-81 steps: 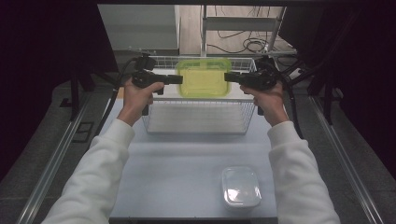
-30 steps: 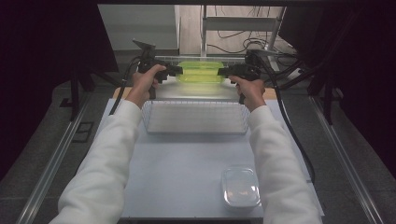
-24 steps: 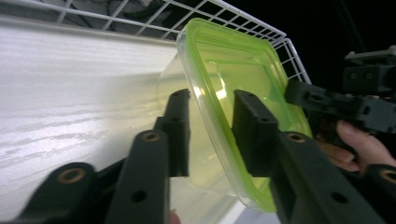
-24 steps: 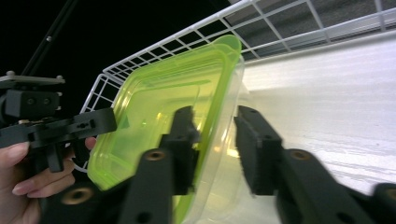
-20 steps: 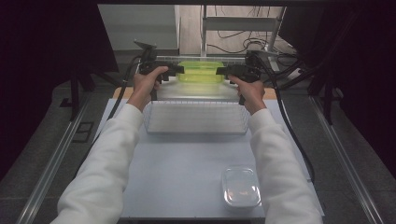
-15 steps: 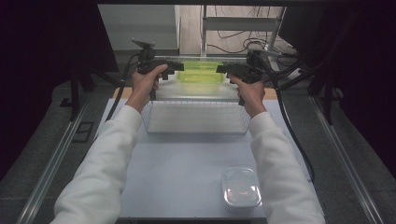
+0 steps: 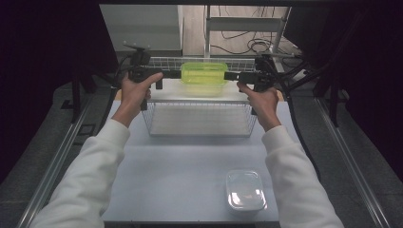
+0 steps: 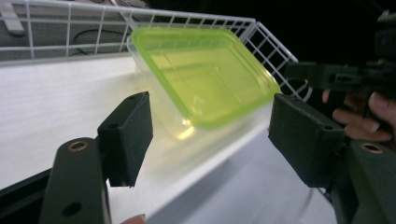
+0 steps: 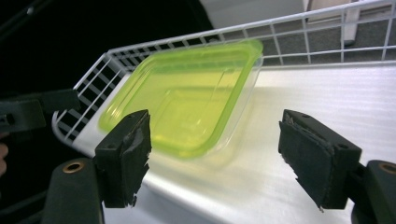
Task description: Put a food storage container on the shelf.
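While both arms stretch toward the far edge of the bench, this is how things stand:

Green-lidded container (image 7: 204, 73): a clear tub with a yellow-green lid, resting on a white raised surface (image 7: 166, 92) inside the far part of the wire basket, close to the basket's far wall and roughly midway along it; it sits between the two grippers.

Left gripper (image 7: 173, 74): held level at the container's left end, jaws spread wide and released; in the left gripper view the container (image 8: 205, 79) lies ahead of the pads, with a clear gap on both sides and nothing gripped.

Right gripper (image 7: 230, 76): held level at the container's right end, pointing inward toward the left one; jaws likewise parted and holding nothing, the container (image 9: 187, 102) ahead of them in the right gripper view, nearer the left pad.

Wire basket (image 7: 199, 126): white mesh, standing toward the far edge of the bench, its near wall facing the person.

Clear lidded box (image 7: 244, 190): by itself near the bench's near edge, toward the near right corner, well apart from the basket.

Bench (image 7: 180, 161): pale surface, bare between basket and clear box.
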The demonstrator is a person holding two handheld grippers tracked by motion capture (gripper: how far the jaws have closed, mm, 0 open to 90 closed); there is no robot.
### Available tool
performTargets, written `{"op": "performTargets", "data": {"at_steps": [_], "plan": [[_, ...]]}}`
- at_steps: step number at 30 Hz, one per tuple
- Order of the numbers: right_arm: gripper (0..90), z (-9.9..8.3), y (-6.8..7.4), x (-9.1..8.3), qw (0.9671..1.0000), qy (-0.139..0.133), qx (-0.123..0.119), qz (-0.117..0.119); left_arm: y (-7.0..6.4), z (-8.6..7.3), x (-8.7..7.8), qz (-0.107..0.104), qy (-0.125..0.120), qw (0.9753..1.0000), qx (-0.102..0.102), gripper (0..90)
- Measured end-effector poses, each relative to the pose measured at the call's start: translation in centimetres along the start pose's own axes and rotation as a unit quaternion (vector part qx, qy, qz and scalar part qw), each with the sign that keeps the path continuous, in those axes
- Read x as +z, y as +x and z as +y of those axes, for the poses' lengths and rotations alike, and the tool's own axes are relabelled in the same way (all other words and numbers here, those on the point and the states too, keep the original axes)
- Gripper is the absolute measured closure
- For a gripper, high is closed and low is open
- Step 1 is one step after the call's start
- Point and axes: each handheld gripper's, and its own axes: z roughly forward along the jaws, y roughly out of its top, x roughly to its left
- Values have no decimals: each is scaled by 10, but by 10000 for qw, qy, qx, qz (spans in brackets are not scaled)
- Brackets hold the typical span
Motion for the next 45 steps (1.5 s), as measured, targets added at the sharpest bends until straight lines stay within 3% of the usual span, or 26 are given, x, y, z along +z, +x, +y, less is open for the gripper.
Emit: {"op": "performTargets", "data": {"at_steps": [1,3,5,9,11,16,17,20,21,22,23,24,25,26,28,29,30,35,38,42,45], "plan": [[250,0,0,0,10000,0,0,0,0,0,0,0,0,10000,0,299],[245,-8,1,-14,9995,57,-245,173,-8,-15,-14,-31,-56,9997,224,305],[245,-12,1,-19,9993,57,-305,189,-11,-22,-19,-52,-46,9995,322,306],[225,-35,-2,-43,9975,218,-624,248,-19,-50,-34,82,15,9980,634,307],[218,-39,-3,-46,9973,245,-647,257,-20,-55,-37,113,24,9978,649,305],[191,-74,-9,-69,9950,312,-927,207,-24,-85,-44,238,152,9972,693,297],[191,-74,-9,-69,9950,312,-927,207,-25,-93,-45,279,200,9969,701,297],[190,-100,-14,-82,9929,421,-1099,147,-27,-117,-47,335,306,9963,728,290],[191,-105,-15,-84,9923,451,-1141,139,-27,-117,-47,335,306,9963,728,287],[191,-105,-15,-84,9923,451,-1141,139,-28,-123,-48,310,317,9963,734,287],[201,-119,-17,-90,9907,490,-1264,111,-29,-131,-49,310,300,9963,740,278],[201,-119,-17,-90,9907,490,-1264,111,-30,-135,-50,320,291,9963,747,278],[210,-131,-19,-95,9900,487,-1317,86,-32,-147,-49,318,357,9958,775,273],[210,-131,-19,-95,9900,487,-1317,86,-32,-147,-49,318,357,9958,775,271],[217,-148,-21,-99,9891,545,-1367,101,-36,-160,-48,377,479,9945,850,272],[217,-148,-21,-99,9891,545,-1367,101,-38,-166,-48,390,538,9938,896,272],[219,-159,-21,-102,9872,656,-1454,34,-41,-176,-48,438,612,9928,933,274],[230,-178,-22,-106,9845,867,-1522,68,-45,-197,-48,535,779,9909,960,276],[242,-188,-22,-108,9844,940,-1478,150,-43,-207,-49,547,840,9909,894,278],[250,-196,-22,-107,9825,1044,-1541,53,-40,-215,-50,604,851,9913,797,280],[278,-200,-24,-105,9821,1125,-1504,149,-35,-221,-49,685,890,9910,726,281]]}}
